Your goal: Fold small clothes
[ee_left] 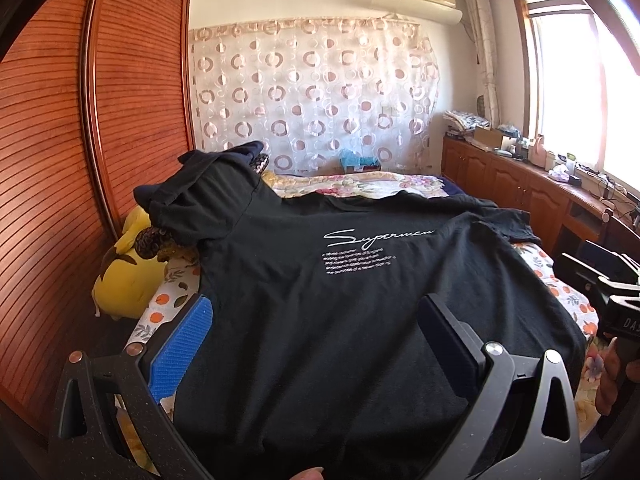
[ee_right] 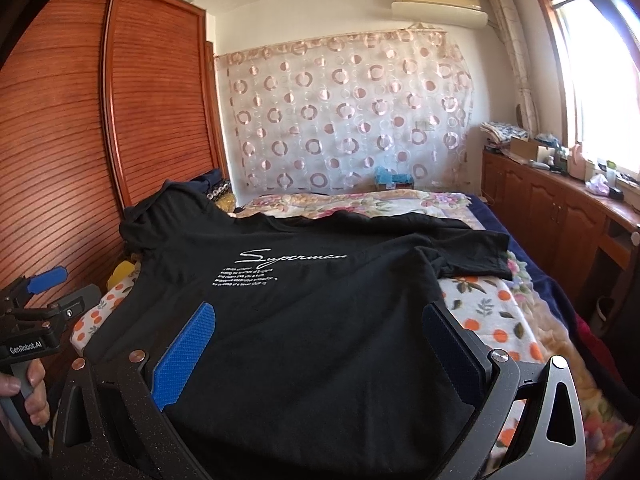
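A black T-shirt [ee_left: 320,300] with white "Superman" script lies spread flat on the bed; it also shows in the right wrist view [ee_right: 312,320]. Its left sleeve drapes over a pile of things by the wardrobe. My left gripper [ee_left: 316,320] is open, its blue-padded fingers [ee_left: 184,344] wide apart above the shirt's lower left part. My right gripper [ee_right: 320,332] is open too, above the shirt's lower right part, with nothing between its fingers [ee_right: 188,348]. Each gripper shows at the edge of the other's view.
The bed has an orange-print sheet [ee_right: 492,312] and a floral quilt [ee_left: 360,184] at the far end. A yellow plush toy [ee_left: 128,280] lies by the wooden wardrobe [ee_left: 80,140] on the left. Low cabinets [ee_right: 560,216] with clutter stand under the window on the right.
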Demonstrator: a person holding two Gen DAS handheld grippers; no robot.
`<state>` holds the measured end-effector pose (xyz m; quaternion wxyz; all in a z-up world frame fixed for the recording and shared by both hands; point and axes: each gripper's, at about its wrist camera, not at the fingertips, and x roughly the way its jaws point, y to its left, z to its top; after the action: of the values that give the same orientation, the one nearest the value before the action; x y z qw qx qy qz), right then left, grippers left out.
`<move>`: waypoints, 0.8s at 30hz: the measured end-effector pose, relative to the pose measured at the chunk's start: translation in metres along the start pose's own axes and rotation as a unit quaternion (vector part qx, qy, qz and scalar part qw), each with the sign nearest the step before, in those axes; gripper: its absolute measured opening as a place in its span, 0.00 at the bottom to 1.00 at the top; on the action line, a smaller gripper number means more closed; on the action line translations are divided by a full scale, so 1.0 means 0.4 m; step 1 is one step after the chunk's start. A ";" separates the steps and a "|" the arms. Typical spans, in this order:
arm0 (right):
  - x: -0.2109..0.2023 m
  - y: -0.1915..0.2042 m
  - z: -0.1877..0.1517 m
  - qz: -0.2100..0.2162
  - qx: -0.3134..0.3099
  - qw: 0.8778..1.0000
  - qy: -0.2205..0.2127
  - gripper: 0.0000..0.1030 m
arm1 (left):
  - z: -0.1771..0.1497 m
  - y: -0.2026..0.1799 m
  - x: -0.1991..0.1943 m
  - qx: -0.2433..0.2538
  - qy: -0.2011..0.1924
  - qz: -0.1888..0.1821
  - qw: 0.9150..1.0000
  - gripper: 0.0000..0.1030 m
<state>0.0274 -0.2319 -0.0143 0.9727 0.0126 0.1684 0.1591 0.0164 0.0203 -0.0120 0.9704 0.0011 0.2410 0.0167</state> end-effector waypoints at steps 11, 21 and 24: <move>0.142 -0.011 0.041 0.025 -0.040 0.999 0.023 1.00 | -0.018 0.113 0.091 -0.012 0.036 0.023 0.999 0.99; 0.279 -0.029 0.063 0.037 -0.070 0.994 0.074 1.00 | 0.018 0.232 0.167 -0.024 0.044 0.044 0.998 0.99; 0.321 -0.019 0.068 0.044 -0.082 0.991 0.100 1.00 | 0.041 0.270 0.189 -0.025 0.046 0.047 0.998 0.99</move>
<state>0.1533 -0.1978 -0.0308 0.9407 -0.0763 0.2509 0.2151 0.0874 0.1307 -0.0316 0.9562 -0.0124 0.2844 0.0682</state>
